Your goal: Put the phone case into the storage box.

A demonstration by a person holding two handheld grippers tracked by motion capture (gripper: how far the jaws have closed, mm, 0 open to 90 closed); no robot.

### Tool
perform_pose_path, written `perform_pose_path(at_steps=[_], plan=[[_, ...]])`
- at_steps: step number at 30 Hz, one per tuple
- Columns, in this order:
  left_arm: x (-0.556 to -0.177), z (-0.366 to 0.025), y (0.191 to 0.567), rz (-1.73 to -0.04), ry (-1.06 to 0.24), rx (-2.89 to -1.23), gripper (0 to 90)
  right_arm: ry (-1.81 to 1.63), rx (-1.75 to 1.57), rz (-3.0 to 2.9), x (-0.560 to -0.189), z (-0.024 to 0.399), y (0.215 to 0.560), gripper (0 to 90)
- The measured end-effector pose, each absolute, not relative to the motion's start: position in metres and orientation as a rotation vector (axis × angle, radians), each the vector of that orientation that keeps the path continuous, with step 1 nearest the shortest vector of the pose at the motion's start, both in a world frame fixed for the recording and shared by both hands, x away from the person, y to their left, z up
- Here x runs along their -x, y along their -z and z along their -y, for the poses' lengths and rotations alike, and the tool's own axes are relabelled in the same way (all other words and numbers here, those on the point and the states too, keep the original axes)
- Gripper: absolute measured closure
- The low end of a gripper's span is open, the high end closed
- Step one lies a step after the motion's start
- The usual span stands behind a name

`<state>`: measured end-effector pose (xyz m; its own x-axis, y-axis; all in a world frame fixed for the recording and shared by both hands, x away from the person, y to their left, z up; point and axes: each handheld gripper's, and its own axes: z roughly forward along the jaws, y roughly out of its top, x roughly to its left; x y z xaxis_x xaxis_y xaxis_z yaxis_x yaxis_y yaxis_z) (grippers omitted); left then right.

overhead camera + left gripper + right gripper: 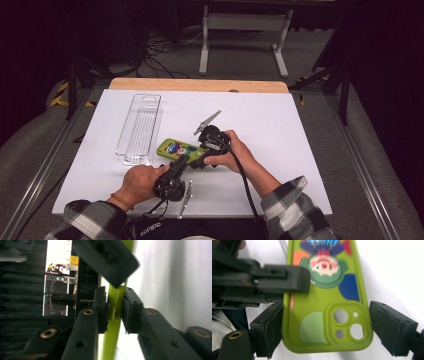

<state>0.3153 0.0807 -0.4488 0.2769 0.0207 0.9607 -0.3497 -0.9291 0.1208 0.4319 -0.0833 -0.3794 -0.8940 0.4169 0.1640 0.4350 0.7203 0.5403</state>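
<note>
Two tools work on a green phone case near the front of the tabletop.

The phone case [180,149] lies just right of a clear tray [139,126], on the white tabletop [280,130], and it is not yet in the tray, so I judge the move is only at the gripping stage. The left tool [115,307] is clamped on the thin edge of the case, its jaws pressed to either side. The right tool [325,327] stands wide apart around the camera-hole end; its left jaw seems to touch the rim, the right jaw stays just clear. Lifting and placing are left.
</note>
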Motion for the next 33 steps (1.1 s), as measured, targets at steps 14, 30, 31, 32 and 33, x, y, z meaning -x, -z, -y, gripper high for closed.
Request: perform_pose_path(at_steps=[14,30,31,32,33], plan=[[-0.314,-0.084,0.436,0.225,-1.656,-2.21,78.5,1.016,0.686,2.942,-0.419,0.095,0.365,15.6],[-0.327,-0.092,0.411,0.029,-1.432,-2.156,78.7,1.255,0.77,2.998,-0.396,0.131,0.348,15.6],[-0.327,-0.092,0.411,0.029,-1.432,-2.156,78.7,1.268,0.783,2.999,-0.395,0.134,0.348,16.0],[-0.329,-0.093,0.408,0.013,-1.402,-2.153,78.7,1.268,0.783,2.999,-0.395,0.134,0.348,16.0],[-0.33,-0.093,0.407,0.002,-1.385,-2.152,78.7,1.303,0.789,3.004,-0.391,0.139,0.348,16.0]])
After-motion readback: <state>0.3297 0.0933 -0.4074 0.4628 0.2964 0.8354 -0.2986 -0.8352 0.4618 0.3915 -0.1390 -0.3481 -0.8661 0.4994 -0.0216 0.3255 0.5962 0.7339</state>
